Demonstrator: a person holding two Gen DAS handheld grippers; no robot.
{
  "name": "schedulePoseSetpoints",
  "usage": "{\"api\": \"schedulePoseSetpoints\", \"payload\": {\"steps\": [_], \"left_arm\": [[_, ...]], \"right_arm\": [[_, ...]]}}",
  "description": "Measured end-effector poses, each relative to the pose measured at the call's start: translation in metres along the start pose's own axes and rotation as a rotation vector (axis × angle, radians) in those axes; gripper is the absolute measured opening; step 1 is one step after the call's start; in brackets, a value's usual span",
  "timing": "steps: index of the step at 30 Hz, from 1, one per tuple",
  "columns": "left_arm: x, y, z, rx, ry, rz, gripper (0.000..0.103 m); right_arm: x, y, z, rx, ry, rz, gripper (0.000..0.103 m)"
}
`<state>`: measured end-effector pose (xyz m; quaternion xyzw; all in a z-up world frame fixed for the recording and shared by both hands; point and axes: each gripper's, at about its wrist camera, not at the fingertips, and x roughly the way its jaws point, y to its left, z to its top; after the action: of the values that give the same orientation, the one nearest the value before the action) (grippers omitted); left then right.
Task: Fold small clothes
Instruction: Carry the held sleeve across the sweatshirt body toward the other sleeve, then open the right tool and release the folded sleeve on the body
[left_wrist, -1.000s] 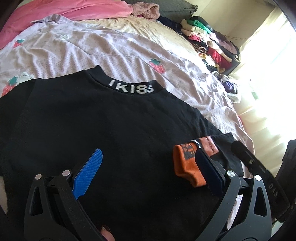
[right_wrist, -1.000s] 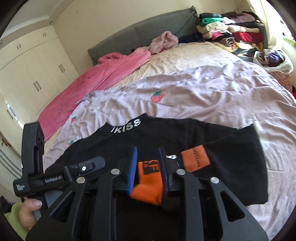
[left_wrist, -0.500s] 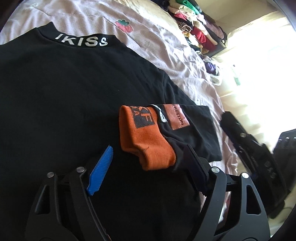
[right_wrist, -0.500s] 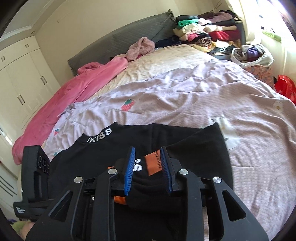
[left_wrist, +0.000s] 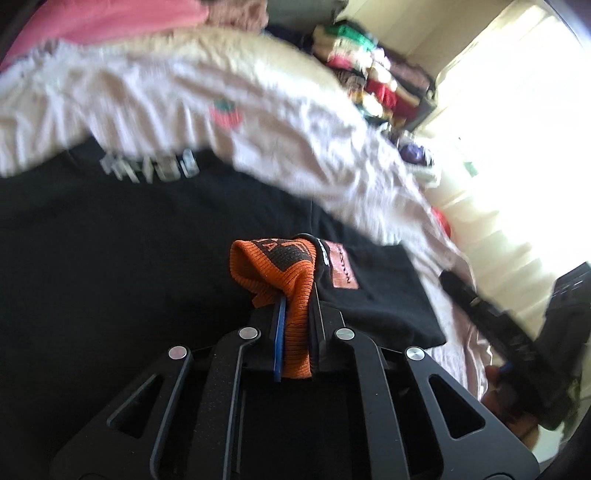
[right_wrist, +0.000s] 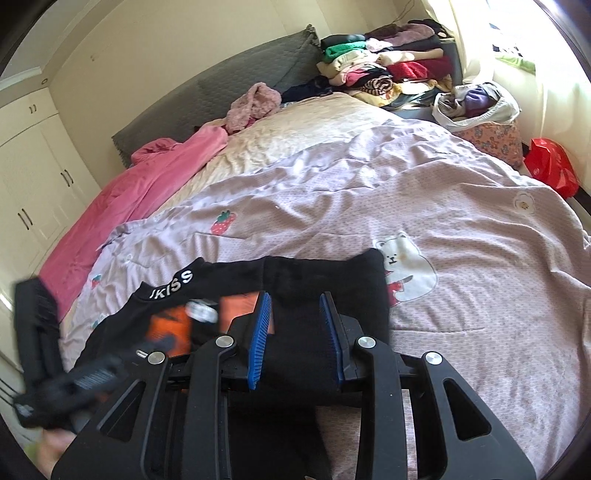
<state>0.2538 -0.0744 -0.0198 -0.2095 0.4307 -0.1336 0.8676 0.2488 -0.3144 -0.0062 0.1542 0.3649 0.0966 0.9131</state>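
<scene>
A black top (left_wrist: 110, 277) with white letters on its collar (right_wrist: 173, 282) lies spread on the lilac bedspread (right_wrist: 461, 221). Its sleeve ends in an orange knit cuff (left_wrist: 273, 266) folded back over the body. In the left wrist view my left gripper (left_wrist: 295, 306) is shut on that cuff, with orange fabric pinched between the blue pads. In the right wrist view my right gripper (right_wrist: 295, 325) is shut on a fold of the black sleeve (right_wrist: 321, 280), just right of the cuff (right_wrist: 166, 325). There the left gripper (right_wrist: 92, 376) is a blur at the lower left.
A pink blanket (right_wrist: 140, 192) runs along the bed's left side, below a grey headboard (right_wrist: 221, 85). A heap of clothes (right_wrist: 376, 66) lies at the far corner. A white bag (right_wrist: 476, 103) and a red bag (right_wrist: 550, 170) stand beside the bed on the right. White wardrobes (right_wrist: 29, 177) line the left wall.
The left gripper went from wide open to shut on the orange cuff. The right gripper let the cuff go and slid right along the sleeve onto the black fabric.
</scene>
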Motion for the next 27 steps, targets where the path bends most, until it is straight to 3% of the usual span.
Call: {"api": "schedulePoseSetpoints", "payload": {"steps": [3, 8, 21, 27], "left_arm": [[-0.034, 0.010, 0.017, 0.029, -0.079, 0.042, 0.004], [-0.069, 0.031, 0.029, 0.019, -0.134, 0.067, 0.004], [-0.107, 0.079, 0.023, -0.048, -0.174, 0.106, 0.004], [-0.112, 0.104, 0.020, -0.088, -0.155, 0.147, 0.004]], "right_arm": [[0.001, 0.000, -0.001, -0.005, 0.004, -0.005, 0.028], [0.006, 0.009, -0.003, -0.039, 0.017, -0.003, 0.028], [0.013, 0.029, -0.007, -0.114, 0.027, 0.001, 0.028], [0.017, 0.041, -0.010, -0.153, 0.039, 0.005, 0.028]]}}
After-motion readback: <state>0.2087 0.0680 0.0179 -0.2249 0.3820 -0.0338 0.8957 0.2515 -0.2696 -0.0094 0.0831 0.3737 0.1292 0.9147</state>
